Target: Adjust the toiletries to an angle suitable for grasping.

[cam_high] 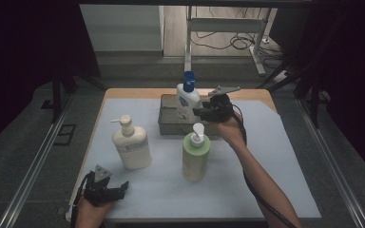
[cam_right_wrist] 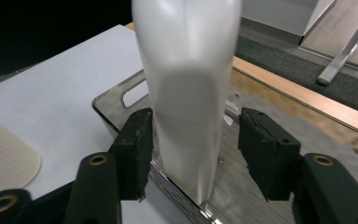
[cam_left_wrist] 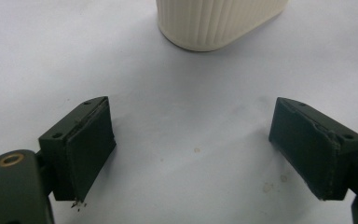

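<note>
1. At the far middle of the table [cam_high: 285, 156], covered by a pale sheet: a metal tray [cam_high: 168, 124], with a white bottle [cam_high: 188, 100] standing upright in it, blue cap on top.
2. Right gripper [cam_high: 200, 112] reaching in from the bottle's right side, level, held by a hand at the end of a forearm coming up from the bottom right.
3. In the right gripper view: same white bottle [cam_right_wrist: 186, 93] between the two black jaws, its base inside the tray [cam_right_wrist: 121, 100] close to the near wall. Left pad touching or all but touching the bottle's side; right pad still clear of it, with a visible gap. Not yet clamped, so open around the bottle rather than grasping it.
4. Nearer the person, just in front of the tray: a green bottle [cam_high: 196, 156] with a white pump, upright on the sheet, apart from the tray.
5. To the left of that, well apart: a cream bottle [cam_high: 132, 147] with a pump, also upright.
6. Left gripper [cam_high: 116, 191] low at the near left corner, in a hand at the bottom edge, resting close to the sheet and pointing toward the cream bottle.
7. In the left gripper view: jaws spread wide, nothing between them, bare sheet below; ribbed base of the cream bottle [cam_left_wrist: 214, 23] ahead, not touched. Released.
</note>
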`<act>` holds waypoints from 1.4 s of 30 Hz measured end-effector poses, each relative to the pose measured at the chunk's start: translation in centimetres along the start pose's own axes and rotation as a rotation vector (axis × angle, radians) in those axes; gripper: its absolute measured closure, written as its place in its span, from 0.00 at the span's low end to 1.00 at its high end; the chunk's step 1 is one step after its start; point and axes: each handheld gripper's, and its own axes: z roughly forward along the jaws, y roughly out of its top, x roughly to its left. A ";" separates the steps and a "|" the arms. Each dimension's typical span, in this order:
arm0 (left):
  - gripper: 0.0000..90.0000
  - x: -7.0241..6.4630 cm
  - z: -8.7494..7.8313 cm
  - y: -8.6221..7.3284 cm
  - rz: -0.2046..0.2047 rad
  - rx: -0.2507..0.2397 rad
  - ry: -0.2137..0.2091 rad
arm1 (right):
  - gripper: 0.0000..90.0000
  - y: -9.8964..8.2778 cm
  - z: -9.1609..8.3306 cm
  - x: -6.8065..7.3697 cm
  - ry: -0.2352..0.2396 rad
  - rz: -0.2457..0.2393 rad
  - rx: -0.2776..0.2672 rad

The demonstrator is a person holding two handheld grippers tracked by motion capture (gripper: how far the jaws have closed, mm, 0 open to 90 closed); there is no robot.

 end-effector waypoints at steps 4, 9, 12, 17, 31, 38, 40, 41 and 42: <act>0.15 0.0 0.0 0.0 0.000 0.000 0.000 | 0.56 -0.5 -0.2 -0.4 -0.011 0.006 0.010; 0.15 0.0 0.0 0.0 -0.001 0.000 0.000 | 0.65 -0.8 -0.1 -0.7 -0.031 0.010 0.020; 0.15 0.0 0.0 0.0 -0.001 0.000 0.000 | 0.71 -0.9 0.1 -1.0 -0.061 0.005 0.028; 0.15 0.0 0.0 0.0 0.000 0.001 0.000 | 0.80 -0.9 0.4 -1.4 -0.077 0.022 0.030; 0.15 0.0 0.0 0.0 0.000 0.001 0.000 | 0.99 -1.0 3.6 -2.1 -0.095 0.056 0.064; 0.15 0.0 0.0 0.0 -0.001 0.001 0.000 | 0.99 -1.3 4.6 -2.2 -0.094 0.068 0.083; 0.15 0.0 0.0 0.0 0.000 0.001 0.000 | 0.99 -1.4 5.0 -2.1 -0.093 0.066 0.090; 0.15 0.0 0.0 0.0 0.000 0.002 0.000 | 0.99 -1.5 5.3 -2.2 -0.092 0.066 0.101; 0.15 0.0 0.0 0.0 -0.002 -0.001 0.000 | 0.99 -1.5 5.4 -2.2 -0.090 0.071 0.104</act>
